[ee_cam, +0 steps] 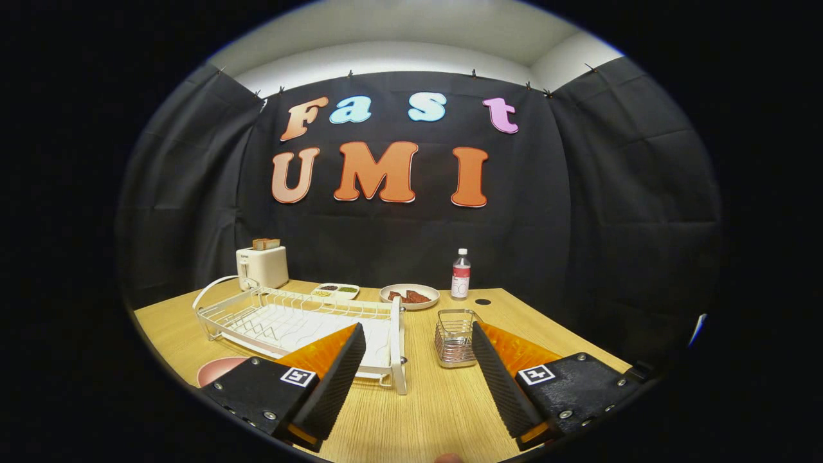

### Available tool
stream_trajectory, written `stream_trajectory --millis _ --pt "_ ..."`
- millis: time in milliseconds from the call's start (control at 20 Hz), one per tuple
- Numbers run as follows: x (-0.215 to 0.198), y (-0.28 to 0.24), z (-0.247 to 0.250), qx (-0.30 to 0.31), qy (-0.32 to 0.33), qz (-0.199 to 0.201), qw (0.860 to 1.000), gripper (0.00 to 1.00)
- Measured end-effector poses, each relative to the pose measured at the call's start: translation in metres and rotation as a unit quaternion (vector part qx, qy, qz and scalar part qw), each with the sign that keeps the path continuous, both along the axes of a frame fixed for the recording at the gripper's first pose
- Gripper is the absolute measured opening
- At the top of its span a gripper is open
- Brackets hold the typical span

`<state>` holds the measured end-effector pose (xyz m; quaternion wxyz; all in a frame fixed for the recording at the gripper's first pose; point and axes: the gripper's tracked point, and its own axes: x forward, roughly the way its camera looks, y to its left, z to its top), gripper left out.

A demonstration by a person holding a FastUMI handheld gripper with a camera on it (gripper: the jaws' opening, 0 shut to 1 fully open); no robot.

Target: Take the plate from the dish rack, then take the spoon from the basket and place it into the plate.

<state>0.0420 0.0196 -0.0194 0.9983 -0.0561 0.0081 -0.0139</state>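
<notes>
My gripper (416, 329) is open above the wooden table (424, 405), with nothing between its fingers. A white wire dish rack (289, 318) stands on the table beyond the left finger, and its slots look empty. A pink plate (215, 369) lies flat on the table near the rack's front left corner, partly hidden behind the left finger. A small metal wire basket (454, 337) stands just ahead of the right finger, its right side hidden by that finger. I cannot make out a spoon inside it.
At the back of the table stand a cream toaster (262, 265) holding bread, a small divided dish (335, 290), a plate of brown food (409, 296) and a clear bottle (460, 274). A round cable hole (482, 301) sits near the bottle.
</notes>
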Motion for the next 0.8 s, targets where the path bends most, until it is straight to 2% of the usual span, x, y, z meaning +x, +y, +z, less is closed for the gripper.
stream_trajectory --millis 800 --pt "-0.004 -0.017 0.000 0.005 0.003 -0.009 1.000 0.98"
